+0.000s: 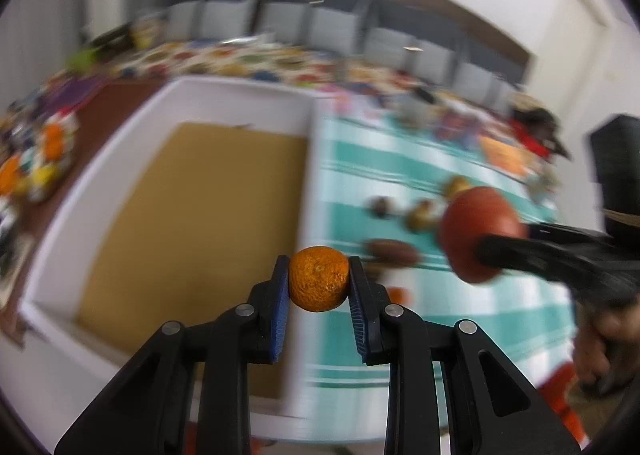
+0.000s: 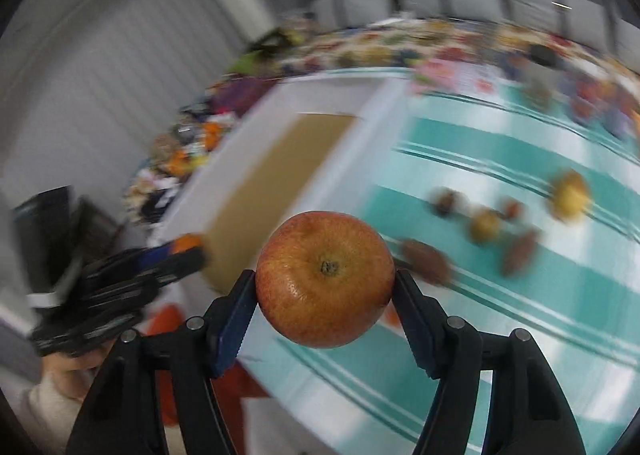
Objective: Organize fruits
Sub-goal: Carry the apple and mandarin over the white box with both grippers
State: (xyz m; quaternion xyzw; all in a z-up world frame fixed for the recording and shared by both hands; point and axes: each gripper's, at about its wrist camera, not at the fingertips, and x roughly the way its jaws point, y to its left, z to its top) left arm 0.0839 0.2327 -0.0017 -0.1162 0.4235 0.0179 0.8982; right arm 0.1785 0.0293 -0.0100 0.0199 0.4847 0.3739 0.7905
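Your left claw is pinching a small round orange mandarin between its blue pads, and your right claw is pinching a big round red apple. Both fruits hang in the air, near the white box with the brown cardboard bottom, which sits on the left part of the table with the green and white striped cloth.

Bring each fruit over the brown bottom and go low before you let go, so it does not roll or bump. Keep the two claws apart so they do not knock together. Put the apple on one side and the mandarin on the other.

Everything but the two fruits is blurry. Some small brown and yellow fruits lie on the cloth to the right, but you cannot tell what kind they are. The box's near corner is hidden behind your left claw.
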